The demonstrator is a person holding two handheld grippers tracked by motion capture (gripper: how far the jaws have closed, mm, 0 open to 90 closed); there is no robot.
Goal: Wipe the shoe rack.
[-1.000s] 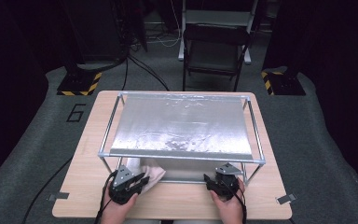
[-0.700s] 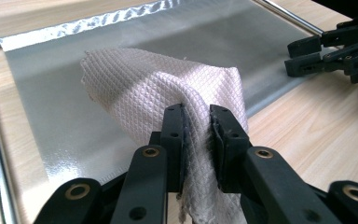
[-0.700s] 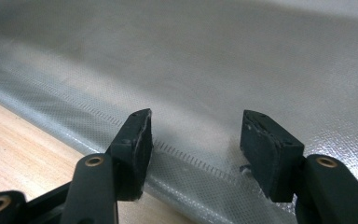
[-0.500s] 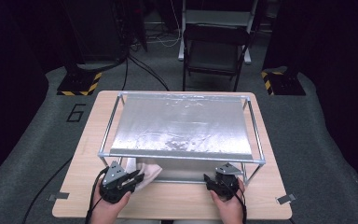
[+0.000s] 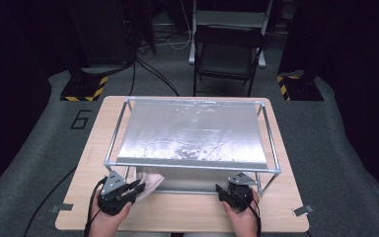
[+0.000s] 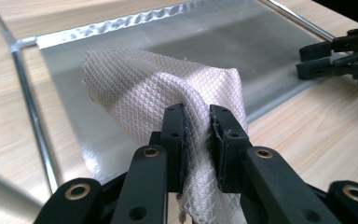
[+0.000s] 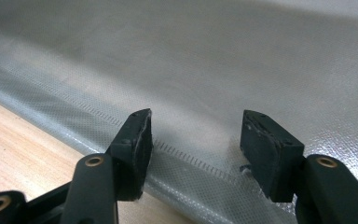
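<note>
A pale quilted cloth (image 6: 140, 79) hangs pinched between the pads of my left gripper (image 6: 196, 116), which is shut on it. In the high view the left gripper (image 5: 138, 186) holds that cloth (image 5: 149, 179) just above the table at the front left corner of the metal frame (image 5: 192, 167). A silvery sheet (image 5: 192, 133) is stretched over the frame, and a silvery foil sheet (image 7: 223, 70) lies flat on the table beneath. My right gripper (image 7: 196, 133) stands open over that sheet's seamed front edge, gripping nothing. The right gripper (image 5: 220, 190) is at the frame's front right.
The wooden table (image 5: 187, 212) has a bare strip along its front edge between the hands. Thin frame legs (image 5: 271, 180) stand at the corners. Tape marks (image 5: 301, 211) lie near the front corners. A chair (image 5: 227, 49) stands beyond the table.
My left gripper has lifted a little and drifted left and toward the front with the cloth, drawing it out from under the frame. The right gripper has kept still.
</note>
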